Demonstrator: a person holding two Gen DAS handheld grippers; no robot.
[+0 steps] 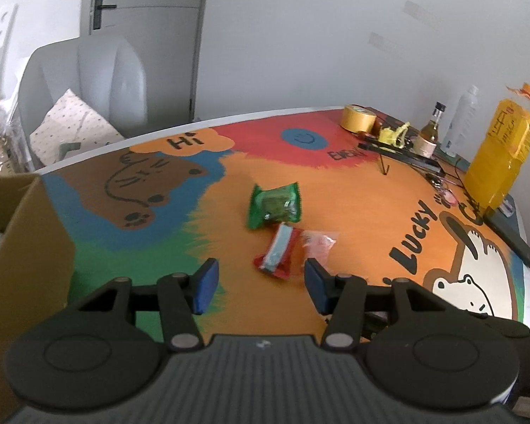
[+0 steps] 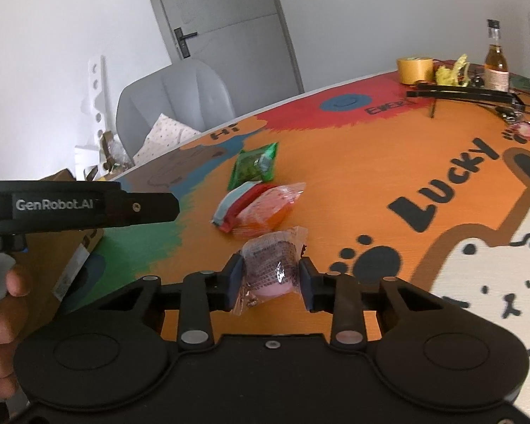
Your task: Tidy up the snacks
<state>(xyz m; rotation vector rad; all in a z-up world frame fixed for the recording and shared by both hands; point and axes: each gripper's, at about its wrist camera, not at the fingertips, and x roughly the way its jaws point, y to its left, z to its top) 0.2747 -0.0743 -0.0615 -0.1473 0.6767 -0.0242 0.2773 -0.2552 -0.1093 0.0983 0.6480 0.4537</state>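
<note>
My left gripper [image 1: 258, 281] is open and empty, hovering just in front of a red and blue snack packet [image 1: 277, 249] and an orange clear packet [image 1: 318, 243]. A green snack packet [image 1: 274, 205] lies beyond them on the painted table [image 1: 353, 205]. My right gripper [image 2: 269, 279] is shut on a clear-wrapped pink snack [image 2: 270, 268], held above the table. In the right wrist view the red packet [image 2: 236, 205], orange packet [image 2: 270, 208] and green packet [image 2: 254, 166] lie ahead. A cardboard box [image 1: 14, 247] stands at the left, and the left gripper's body [image 2: 77, 205] shows above it.
At the table's far right stand a tape roll [image 1: 358, 118], a small bottle [image 1: 431, 132], a white bottle [image 1: 461, 122], a yellow bag [image 1: 500, 155], black rods [image 1: 399, 157] and keys [image 2: 519, 129]. A grey chair [image 1: 88, 81] with a cushion sits behind the table.
</note>
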